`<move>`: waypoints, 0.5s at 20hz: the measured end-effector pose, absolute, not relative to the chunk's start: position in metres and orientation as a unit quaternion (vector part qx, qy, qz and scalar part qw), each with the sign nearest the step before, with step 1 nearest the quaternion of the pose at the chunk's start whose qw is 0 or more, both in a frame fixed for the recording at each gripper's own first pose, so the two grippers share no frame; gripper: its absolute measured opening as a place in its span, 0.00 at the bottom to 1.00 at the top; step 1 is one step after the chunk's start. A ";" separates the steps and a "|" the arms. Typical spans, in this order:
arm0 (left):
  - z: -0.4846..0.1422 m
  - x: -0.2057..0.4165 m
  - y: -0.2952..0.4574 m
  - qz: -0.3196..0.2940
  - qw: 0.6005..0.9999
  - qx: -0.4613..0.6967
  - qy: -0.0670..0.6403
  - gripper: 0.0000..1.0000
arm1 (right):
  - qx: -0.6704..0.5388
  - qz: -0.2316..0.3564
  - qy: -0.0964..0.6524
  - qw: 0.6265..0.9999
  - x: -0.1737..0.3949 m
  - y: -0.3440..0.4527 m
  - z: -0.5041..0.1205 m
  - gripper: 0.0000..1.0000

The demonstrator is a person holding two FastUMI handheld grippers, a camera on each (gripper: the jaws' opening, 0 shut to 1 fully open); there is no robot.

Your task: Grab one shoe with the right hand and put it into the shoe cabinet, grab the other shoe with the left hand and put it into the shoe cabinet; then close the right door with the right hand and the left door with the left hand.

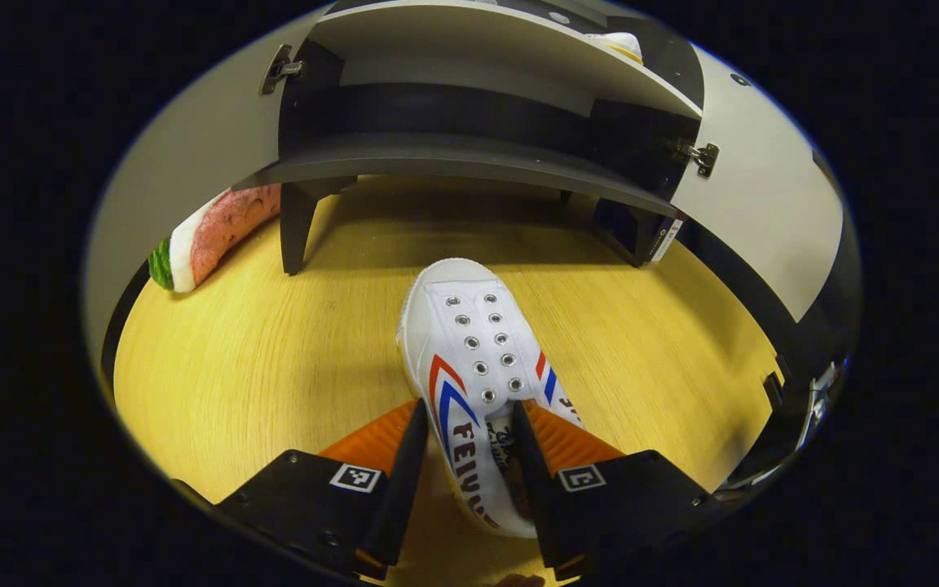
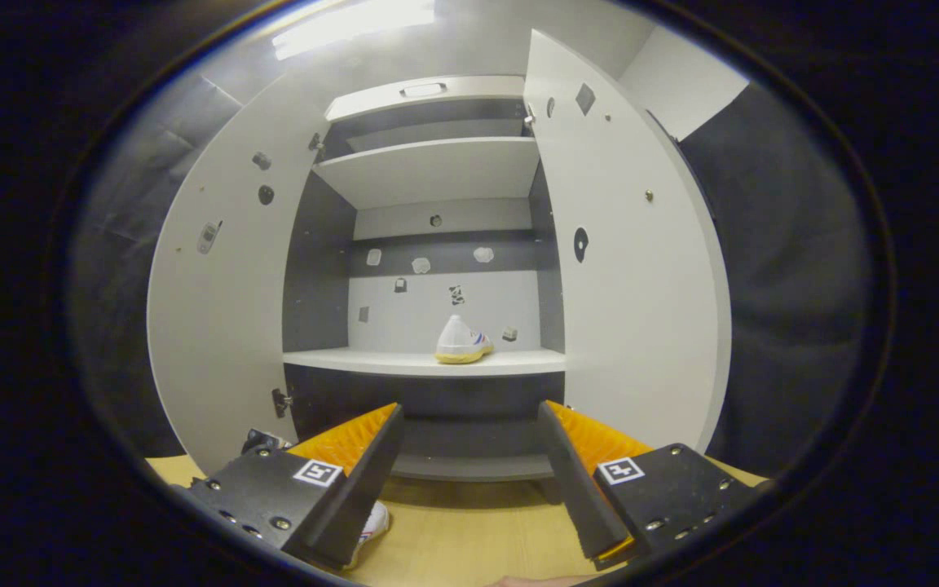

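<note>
The left tongs (image 1: 463, 456) are straddling the shoe (image 1: 473, 375) lying on the wooden floor (image 1: 257, 367) before the cabinet (image 1: 469, 155), fingers flanking its sides near the opening, toe pointing at the cabinet; whether they are pressing is unclear. The right tongs (image 2: 469, 456) are gaping wide, empty, facing the open cabinet, where the other shoe (image 2: 461, 342) is sitting on the shelf (image 2: 425, 362), toward its right edge.

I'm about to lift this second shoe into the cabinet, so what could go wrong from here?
The left gripper straddles only the heel of the shoe, so the toe may droop or slip. The low shelf just ahead could catch it. The other shoe already takes part of the middle shelf.
</note>
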State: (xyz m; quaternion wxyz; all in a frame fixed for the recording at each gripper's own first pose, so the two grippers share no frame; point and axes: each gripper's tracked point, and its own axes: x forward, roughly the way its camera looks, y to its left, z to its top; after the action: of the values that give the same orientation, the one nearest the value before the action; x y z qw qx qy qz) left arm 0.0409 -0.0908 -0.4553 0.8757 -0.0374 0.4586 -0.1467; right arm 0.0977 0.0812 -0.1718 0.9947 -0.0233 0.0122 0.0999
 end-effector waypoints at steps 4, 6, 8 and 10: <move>-0.455 0.041 -0.089 -0.133 0.869 -0.058 0.473 0.42 | -0.019 0.104 0.017 0.994 0.093 0.082 -0.168 0.98; -0.452 0.041 -0.081 -0.115 0.867 -0.080 0.479 0.18 | -0.022 0.104 0.017 0.994 0.090 0.082 -0.165 0.98; -0.446 0.038 -0.082 -0.120 0.868 -0.074 0.477 0.03 | -0.022 0.104 0.019 0.994 0.087 0.081 -0.164 0.98; -0.434 0.037 -0.082 -0.121 0.874 -0.068 0.465 0.02 | -0.023 0.103 0.018 0.994 0.085 0.080 -0.161 0.98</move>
State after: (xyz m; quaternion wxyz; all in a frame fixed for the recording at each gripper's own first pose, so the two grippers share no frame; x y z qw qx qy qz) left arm 0.0366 -0.0825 -0.4337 0.8743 -0.0684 0.4652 -0.1205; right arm 0.0850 0.0801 -0.1608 0.9943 -0.0231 0.0177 0.1026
